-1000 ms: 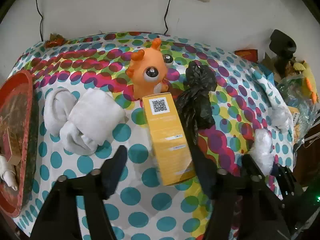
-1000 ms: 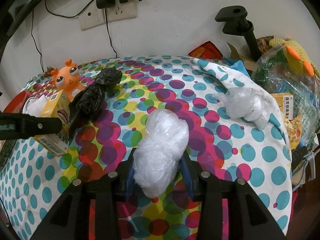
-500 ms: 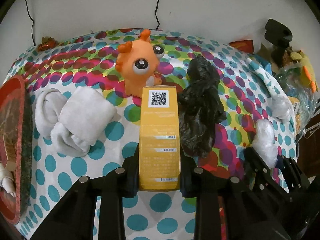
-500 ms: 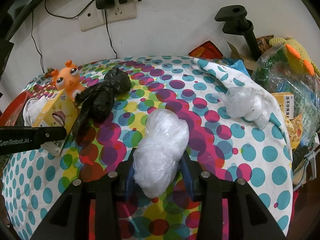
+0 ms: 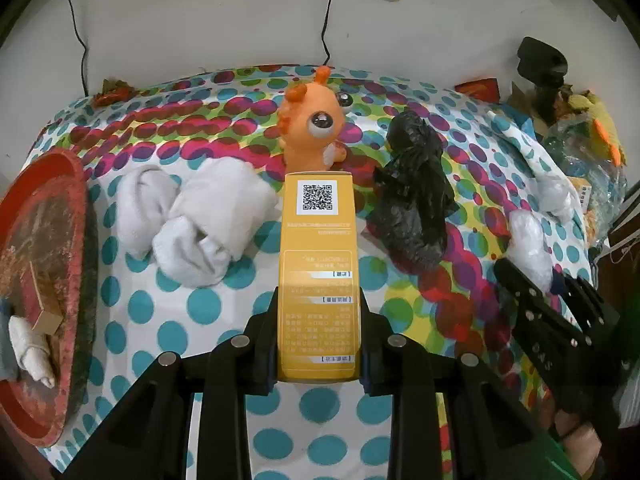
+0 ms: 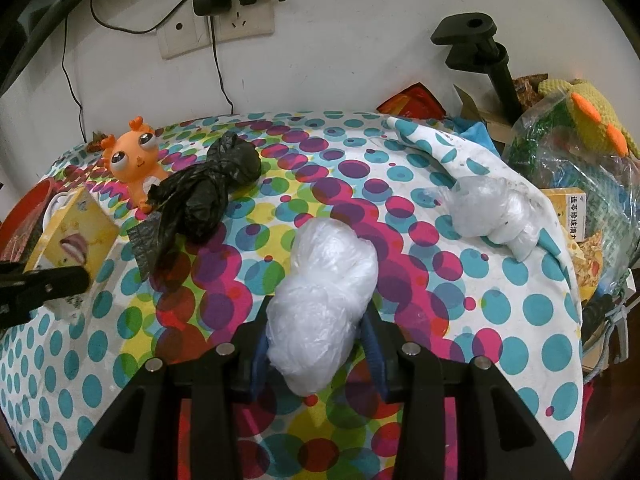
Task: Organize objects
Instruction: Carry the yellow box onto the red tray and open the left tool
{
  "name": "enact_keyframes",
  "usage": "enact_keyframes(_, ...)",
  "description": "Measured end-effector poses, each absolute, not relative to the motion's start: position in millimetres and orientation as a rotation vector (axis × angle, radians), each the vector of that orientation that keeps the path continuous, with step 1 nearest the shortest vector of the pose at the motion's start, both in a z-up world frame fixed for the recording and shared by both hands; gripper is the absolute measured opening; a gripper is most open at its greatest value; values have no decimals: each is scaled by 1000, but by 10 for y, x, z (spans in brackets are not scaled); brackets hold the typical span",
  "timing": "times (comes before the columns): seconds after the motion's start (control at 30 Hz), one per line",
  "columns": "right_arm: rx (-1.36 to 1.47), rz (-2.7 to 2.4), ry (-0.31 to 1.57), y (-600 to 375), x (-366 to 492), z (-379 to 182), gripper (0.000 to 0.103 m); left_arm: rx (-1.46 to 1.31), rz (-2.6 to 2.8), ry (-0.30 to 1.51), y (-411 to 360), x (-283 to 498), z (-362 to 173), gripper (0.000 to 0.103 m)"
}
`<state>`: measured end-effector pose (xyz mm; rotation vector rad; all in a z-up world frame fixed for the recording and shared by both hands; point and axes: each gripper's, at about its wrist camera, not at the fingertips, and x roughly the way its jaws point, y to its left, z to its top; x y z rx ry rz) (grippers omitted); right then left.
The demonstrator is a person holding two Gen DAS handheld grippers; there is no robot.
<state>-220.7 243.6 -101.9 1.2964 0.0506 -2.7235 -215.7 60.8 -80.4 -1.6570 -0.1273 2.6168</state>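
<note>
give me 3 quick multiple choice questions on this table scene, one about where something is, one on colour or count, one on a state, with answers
1. Where is the black plastic bag relative to the yellow box, seen from the left wrist view?
A. right of it
B. left of it
C. under it

2. How many white plastic bundles lie on the dotted tablecloth in the right wrist view?
A. one
B. two
C. four

3. What is the left gripper doing?
A. open above the cloth
B. shut on the orange toy
C. shut on the yellow box

Answers:
1. A, the bag lies to the right of the box, with the white socks on the other side.
2. B, one bundle sits between the right gripper jaws, another lies further right.
3. C, both jaws press the box sides; the orange toy stands free behind.
</note>
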Motion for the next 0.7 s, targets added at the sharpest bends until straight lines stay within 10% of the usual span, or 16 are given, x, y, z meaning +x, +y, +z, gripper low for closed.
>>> enact_keyframes(0.7,1303,-2733,84,2406,-2211,-1030,42,-1634,2788,-117,-526,-1808,-334,27)
